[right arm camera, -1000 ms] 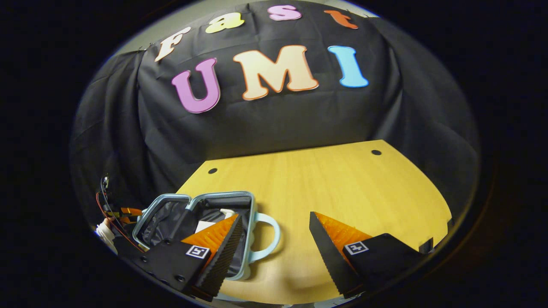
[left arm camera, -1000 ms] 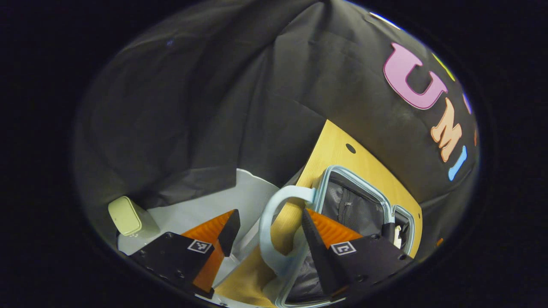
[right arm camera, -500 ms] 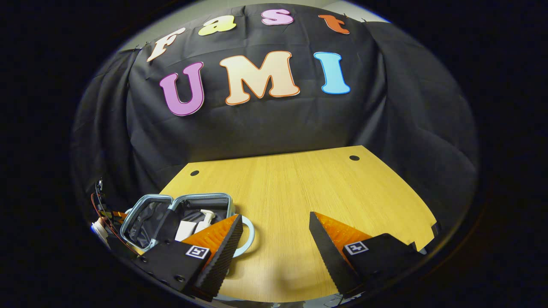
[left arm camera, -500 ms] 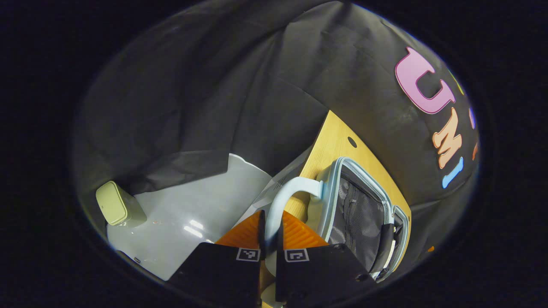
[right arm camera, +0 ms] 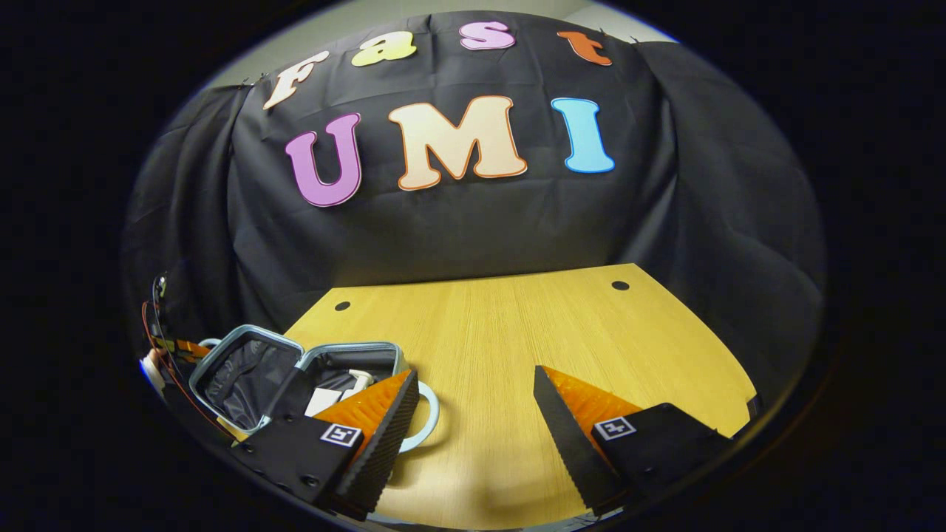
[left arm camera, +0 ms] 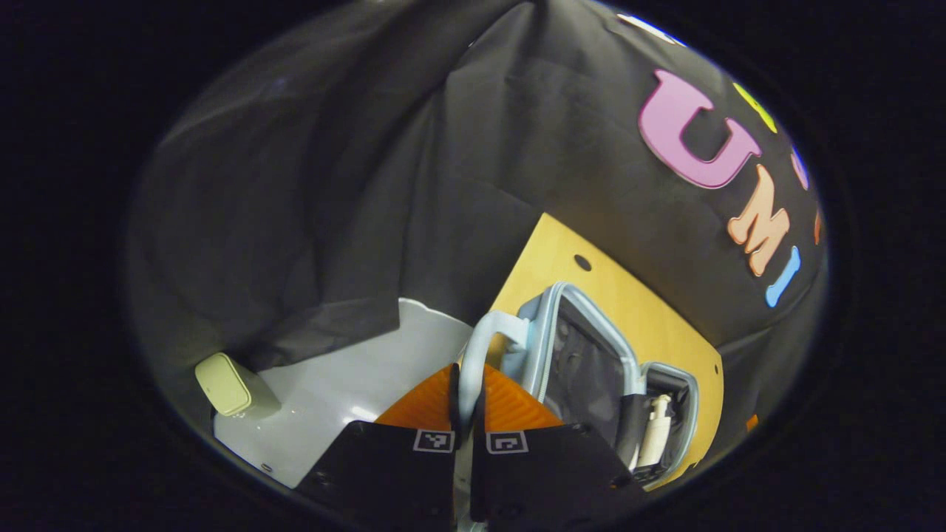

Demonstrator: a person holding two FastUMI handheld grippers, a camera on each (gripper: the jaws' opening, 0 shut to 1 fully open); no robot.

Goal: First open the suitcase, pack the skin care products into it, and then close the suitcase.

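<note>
In the left gripper view, a pale green box stands at the far left on a glossy white floor, just under the hem of the black cloth wall. To its right the left gripper has its two fingers drawn together on the light blue handle of the suitcase, the handle's thin loop running up between them. Right of the handle the suitcase lies open on the wooden table; its lid half shows a dark grey lining, and in the further half a white pump bottle lies against the wall of the case. In the right gripper view, the other gripper shows at the far left edge with red and black wires, just beside the raised lid. The open suitcase sits at the table's near left corner with white skin care products inside, partly hidden behind the right gripper's own left finger. A second blue handle loop juts from the case toward the table's middle. The right gripper hangs over bare wood, its fingers spread wide with nothing between them, apart from the suitcase.
</note>
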